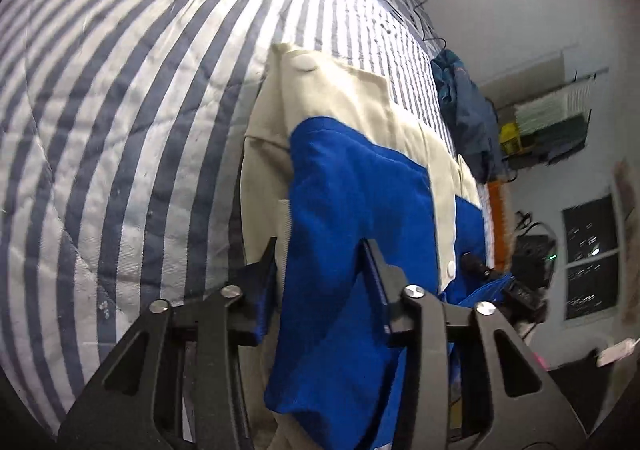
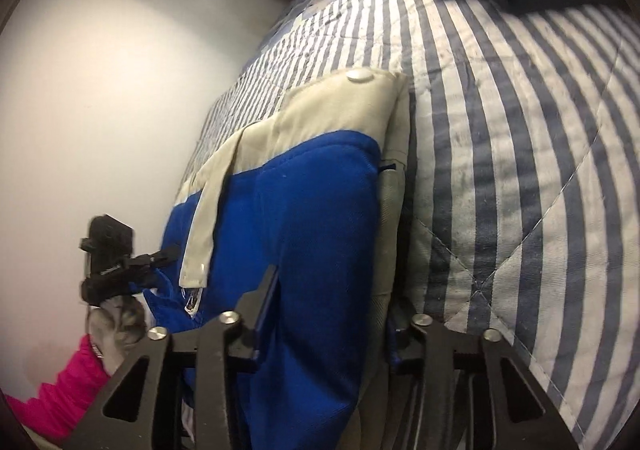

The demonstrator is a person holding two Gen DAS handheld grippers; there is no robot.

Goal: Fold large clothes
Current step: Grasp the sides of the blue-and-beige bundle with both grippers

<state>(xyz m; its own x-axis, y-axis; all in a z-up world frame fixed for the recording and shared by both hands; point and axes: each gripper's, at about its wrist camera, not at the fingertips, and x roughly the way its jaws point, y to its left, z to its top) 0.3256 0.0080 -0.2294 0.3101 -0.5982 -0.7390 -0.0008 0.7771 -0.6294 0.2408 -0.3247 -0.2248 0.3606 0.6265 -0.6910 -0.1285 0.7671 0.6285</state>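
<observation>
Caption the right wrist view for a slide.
Right gripper clamps a blue and cream jacket on a striped quilt.

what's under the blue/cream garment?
The striped quilt shows around the blue and cream garment, so the garment lies on it. Whatever lies directly beneath is covered.

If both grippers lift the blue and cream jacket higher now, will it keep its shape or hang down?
The jacket will probably sag: its blue fabric already bends softly between the left gripper fingers. It looks thick, so likely rather heavy for a garment. It seems not slippery; the right gripper holds a bunched fold.
</observation>
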